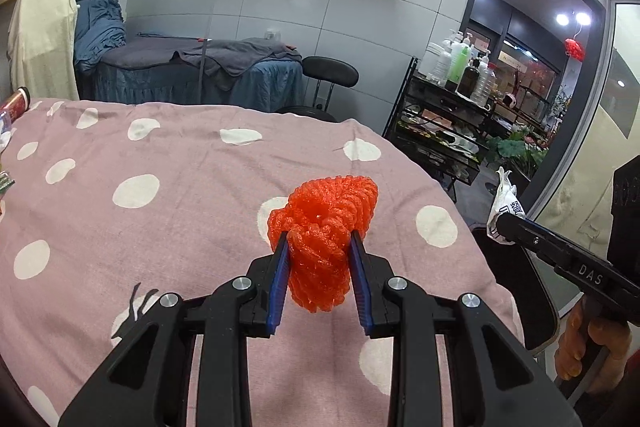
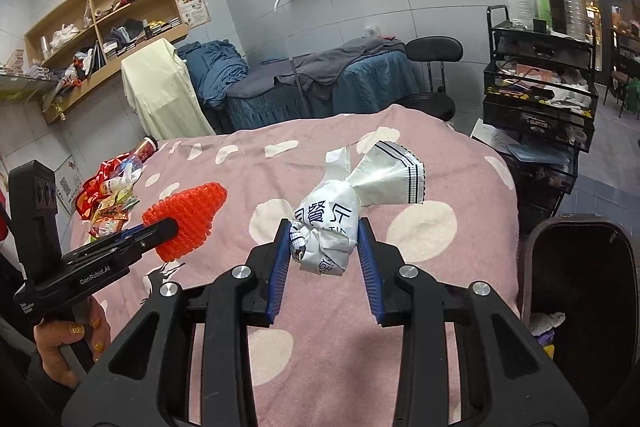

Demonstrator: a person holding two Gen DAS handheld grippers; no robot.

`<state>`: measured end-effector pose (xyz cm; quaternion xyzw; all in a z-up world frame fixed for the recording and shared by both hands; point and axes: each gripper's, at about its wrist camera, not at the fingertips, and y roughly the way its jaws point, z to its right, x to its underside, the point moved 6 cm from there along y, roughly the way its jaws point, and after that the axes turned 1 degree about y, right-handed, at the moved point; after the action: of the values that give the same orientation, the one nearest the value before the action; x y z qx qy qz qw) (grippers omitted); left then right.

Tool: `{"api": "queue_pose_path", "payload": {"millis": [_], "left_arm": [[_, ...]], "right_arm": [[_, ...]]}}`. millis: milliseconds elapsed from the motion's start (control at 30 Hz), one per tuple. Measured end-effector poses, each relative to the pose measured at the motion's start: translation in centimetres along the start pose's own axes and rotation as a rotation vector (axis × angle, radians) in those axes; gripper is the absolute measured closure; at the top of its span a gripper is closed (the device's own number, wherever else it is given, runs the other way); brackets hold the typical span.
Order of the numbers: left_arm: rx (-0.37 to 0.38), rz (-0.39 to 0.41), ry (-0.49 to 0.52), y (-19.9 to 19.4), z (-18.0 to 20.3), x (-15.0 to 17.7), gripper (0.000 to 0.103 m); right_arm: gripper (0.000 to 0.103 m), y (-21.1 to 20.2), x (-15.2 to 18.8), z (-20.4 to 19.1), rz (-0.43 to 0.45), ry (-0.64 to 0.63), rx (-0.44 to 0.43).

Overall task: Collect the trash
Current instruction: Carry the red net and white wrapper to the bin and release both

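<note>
My left gripper [image 1: 319, 241] is shut on an orange foam fruit net [image 1: 326, 227] and holds it above the pink dotted bedcover [image 1: 160, 227]. It also shows in the right wrist view [image 2: 186, 217]. My right gripper [image 2: 324, 231] is shut on a crumpled white paper wrapper with dark print [image 2: 332, 223], held above the bed near its right side. The wrapper's tip shows in the left wrist view [image 1: 505, 203]. A dark trash bin [image 2: 580, 291] stands by the bed's right edge, with some trash inside.
A pile of wrappers and a red can [image 2: 116, 187] lies at the bed's far left. A black trolley with bottles [image 2: 540, 79] stands at the right. A massage bed with blue covers [image 2: 320, 83] and a black stool [image 2: 434, 51] stand beyond.
</note>
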<state>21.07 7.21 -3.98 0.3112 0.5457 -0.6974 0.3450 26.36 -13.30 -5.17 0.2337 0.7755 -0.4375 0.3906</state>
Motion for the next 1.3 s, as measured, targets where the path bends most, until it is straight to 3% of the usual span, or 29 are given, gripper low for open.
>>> {"api": "queue_pose_path", "payload": {"millis": [533,1000,1100,1167,1300], "left_arm": [[0.140,-0.036,0.084,0.9,7.5,1.7,0.074],[0.219,-0.069,0.170,2.4,13.0,2.5,0.074],[0.239,-0.083,0.190,2.8,14.3,2.8,0.074],[0.251,-0.091,0.205,3.2,15.1,2.9,0.074],[0.278,-0.118,0.237,4.1,17.1,3.3,0.074]], "right_arm": [[0.069,-6.6,3.8,8.7,0.050,0.178,0.167],[0.068,-7.8,7.0,17.6,0.006,0.336,0.352],[0.057,-7.5,7.9,19.0,-0.016,0.358,0.381],[0.032,-7.7,8.6,19.7,-0.008,0.383,0.411],[0.024,-8.5,9.6,20.8,0.004,0.427,0.425]]}}
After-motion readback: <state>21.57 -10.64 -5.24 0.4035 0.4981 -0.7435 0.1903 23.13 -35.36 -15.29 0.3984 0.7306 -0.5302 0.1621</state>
